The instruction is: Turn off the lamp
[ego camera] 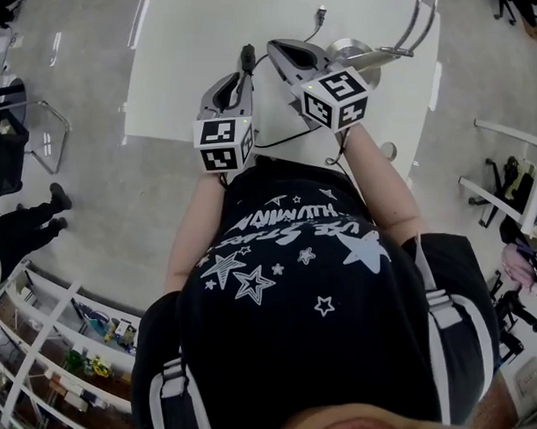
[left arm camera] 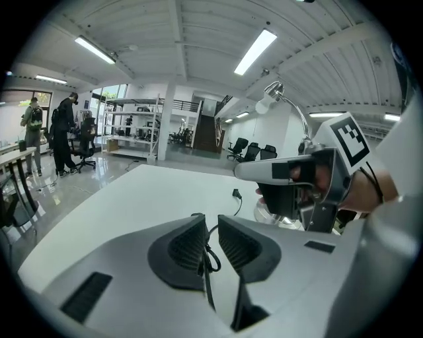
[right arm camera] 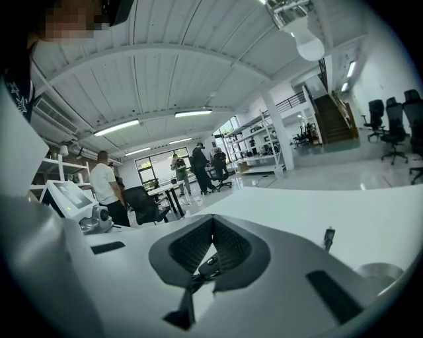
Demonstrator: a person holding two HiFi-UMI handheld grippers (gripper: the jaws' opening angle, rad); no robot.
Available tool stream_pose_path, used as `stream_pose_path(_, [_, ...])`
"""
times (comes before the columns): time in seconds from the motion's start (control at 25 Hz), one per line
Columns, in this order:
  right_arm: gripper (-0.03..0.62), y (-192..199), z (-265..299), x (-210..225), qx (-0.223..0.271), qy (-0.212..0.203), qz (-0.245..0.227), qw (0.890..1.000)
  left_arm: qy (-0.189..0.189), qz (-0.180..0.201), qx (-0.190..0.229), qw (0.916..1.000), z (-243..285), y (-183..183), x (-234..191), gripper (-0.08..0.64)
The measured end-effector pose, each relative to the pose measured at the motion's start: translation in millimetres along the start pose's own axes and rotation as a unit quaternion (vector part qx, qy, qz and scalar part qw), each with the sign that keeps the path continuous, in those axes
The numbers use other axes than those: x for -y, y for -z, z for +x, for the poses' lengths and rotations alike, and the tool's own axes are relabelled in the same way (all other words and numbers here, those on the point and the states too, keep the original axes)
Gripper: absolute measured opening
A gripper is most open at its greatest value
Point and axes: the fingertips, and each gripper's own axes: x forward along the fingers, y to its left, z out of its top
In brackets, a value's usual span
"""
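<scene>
The desk lamp stands on the white table [ego camera: 183, 45]: round metal base [ego camera: 351, 52], curved arm [ego camera: 416, 19], white bulb [left arm camera: 264, 104] [right arm camera: 309, 45]. Its black cord runs across the table to an inline switch [ego camera: 246, 54] and a loose plug end [ego camera: 320, 14]. My left gripper [ego camera: 244, 68] [left arm camera: 211, 221] hangs just before the switch, jaws a narrow gap apart with the cord [left arm camera: 210, 254] showing between them, not pinched. My right gripper [ego camera: 276, 49] [right arm camera: 213, 219] is beside it toward the base, tips touching, the cord [right arm camera: 209, 264] visible below them.
The table's near edge is right under the grippers. A chair [ego camera: 19, 130] and another person's legs [ego camera: 27, 226] are at the left, shelves [ego camera: 53, 349] at the lower left. Several people [left arm camera: 66, 132] stand far back in the room.
</scene>
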Motion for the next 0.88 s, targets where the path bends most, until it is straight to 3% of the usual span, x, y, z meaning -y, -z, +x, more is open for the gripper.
stream_pose_path(0.24, [0.006, 14, 7, 1, -0.018, -0.001, 0.004, 1.000, 0.002, 0.007, -0.017, 0.9998, 11, 9, -5, 0.097])
stream_pose_path(0.44, [0.005, 23, 8, 5, -0.029, 0.000, 0.010, 1.000, 0.000, 0.034, -0.027, 0.9991, 27, 16, -6, 0.169])
stream_pose_path(0.88, [0.005, 29, 17, 12, -0.042, 0.000, 0.021, 0.999, -0.010, 0.044, -0.068, 0.9967, 53, 34, -16, 0.179])
